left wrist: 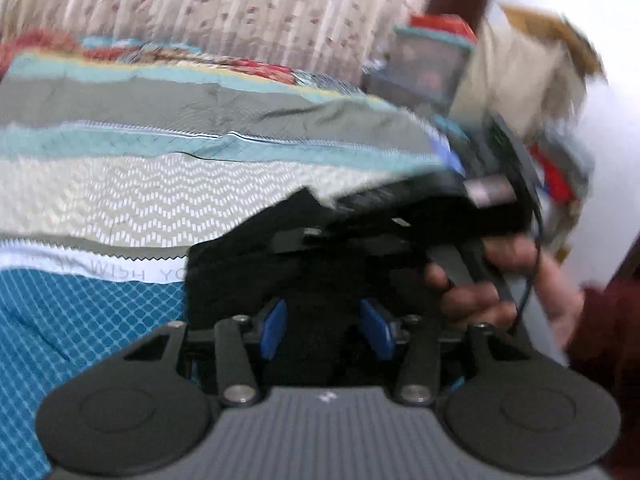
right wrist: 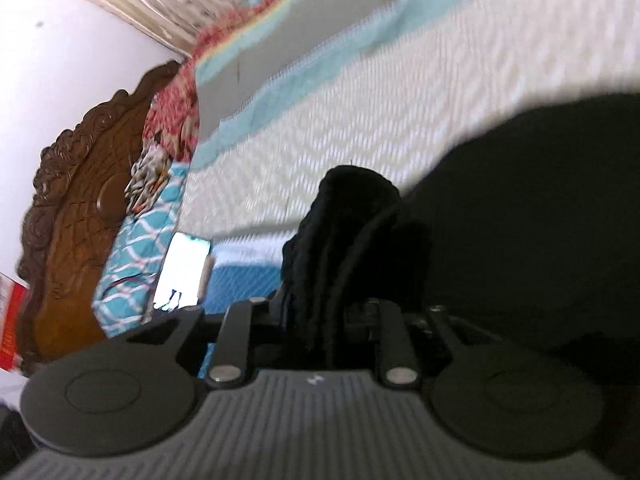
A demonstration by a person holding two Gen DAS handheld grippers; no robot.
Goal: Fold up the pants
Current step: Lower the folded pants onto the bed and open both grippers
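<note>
Up above the bed, the black pants hang bunched. Both tools tilt down: the left tool pinches dark cloth between blue pads, the right tool squeezes a thick fold.

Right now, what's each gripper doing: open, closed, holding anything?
Left gripper: black pants between its blue pads, grip unclear.
Right gripper: closed on bunched black pants.

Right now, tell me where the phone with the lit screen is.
In the right wrist view, the phone lies at lower left on the bedspread, beside the teal patterned pillow near the carved wooden headboard, left of the black pants.
</note>
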